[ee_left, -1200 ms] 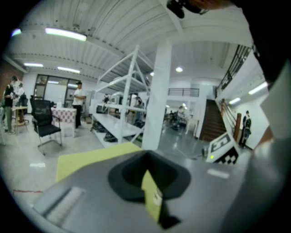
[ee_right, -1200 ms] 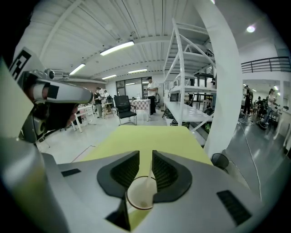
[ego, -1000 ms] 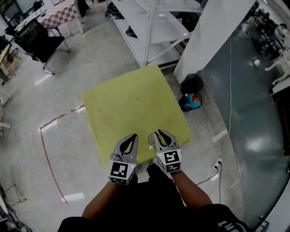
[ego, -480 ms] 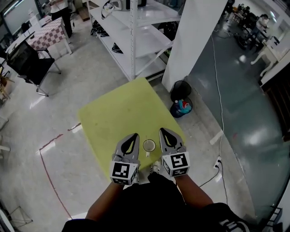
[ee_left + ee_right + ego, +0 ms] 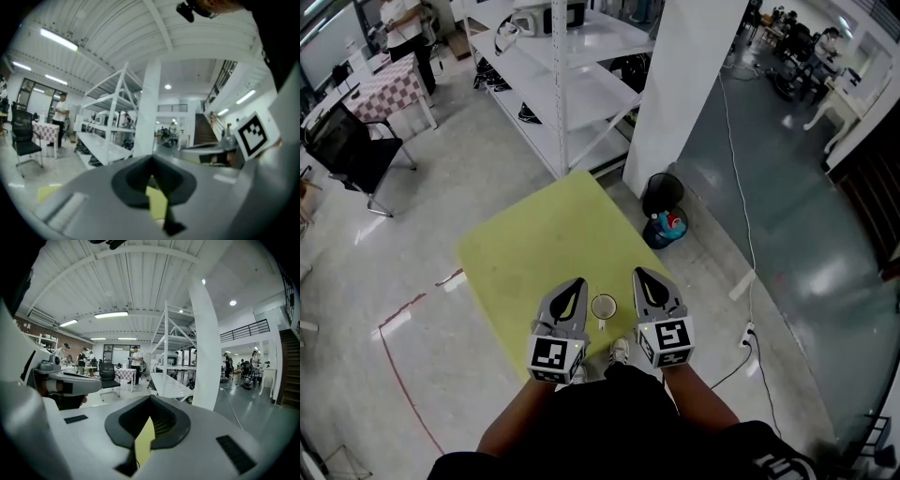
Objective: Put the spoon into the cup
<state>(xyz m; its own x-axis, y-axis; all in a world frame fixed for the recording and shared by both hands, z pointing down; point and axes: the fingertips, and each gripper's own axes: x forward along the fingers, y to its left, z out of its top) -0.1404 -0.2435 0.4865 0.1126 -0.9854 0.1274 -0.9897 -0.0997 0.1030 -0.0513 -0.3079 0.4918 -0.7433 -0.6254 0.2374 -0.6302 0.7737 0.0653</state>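
Head view: white cup (image 5: 603, 306) stands upright on the yellow-green table (image 5: 548, 234), near the table's near edge, between the two grippers and touching neither.
- A thin pale piece (image 5: 600, 324) lies just at the cup's near side; too small to tell whether it is the spoon.
- Left gripper (image 5: 574, 284): jaws closed tip to tip, nothing between them. In the left gripper view only a narrow sliver of yellow table shows through the slit behind the tips.
- Right gripper (image 5: 640, 275): same reading. Jaws together, nothing held, yellow sliver in the slit in the right gripper view.
- Both grippers are held over the table's near edge, tips pointing away from the person, marker cubes toward the camera.

Surroundings: white shelving rack (image 5: 567, 66) and white column (image 5: 689, 84) beyond the table; black bin (image 5: 660, 193) on the floor at the column's foot; black office chair (image 5: 342, 141) far left.
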